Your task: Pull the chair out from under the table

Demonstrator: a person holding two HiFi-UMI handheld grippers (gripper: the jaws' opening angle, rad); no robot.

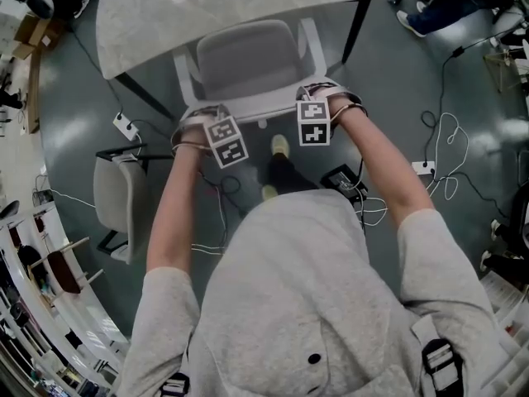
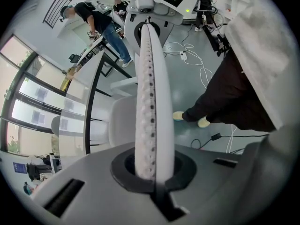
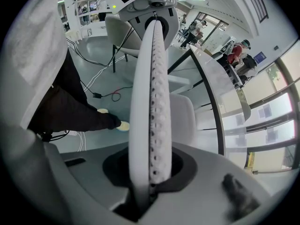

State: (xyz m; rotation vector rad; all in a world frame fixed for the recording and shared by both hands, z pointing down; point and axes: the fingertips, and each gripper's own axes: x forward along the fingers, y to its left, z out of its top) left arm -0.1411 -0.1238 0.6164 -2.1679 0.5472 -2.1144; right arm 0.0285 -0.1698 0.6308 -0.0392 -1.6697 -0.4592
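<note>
The chair (image 1: 248, 60) has a grey seat and back in a white frame. Its front is tucked under the table (image 1: 165, 15), which has a white cover. My left gripper (image 1: 201, 121) and right gripper (image 1: 321, 98) sit side by side on the top edge of the chair's backrest (image 1: 256, 106), each shut on that rim. The hands and marker cubes hide the fingertips in the head view. In both gripper views the jaws show edge-on as a narrow white strip pressed together.
The person's feet (image 1: 279, 147) stand just behind the chair. Cables and a power strip (image 1: 423, 169) lie on the floor at the right. A second white chair (image 1: 116, 201) stands at the left under another desk. Black table legs (image 1: 355, 27) flank the chair.
</note>
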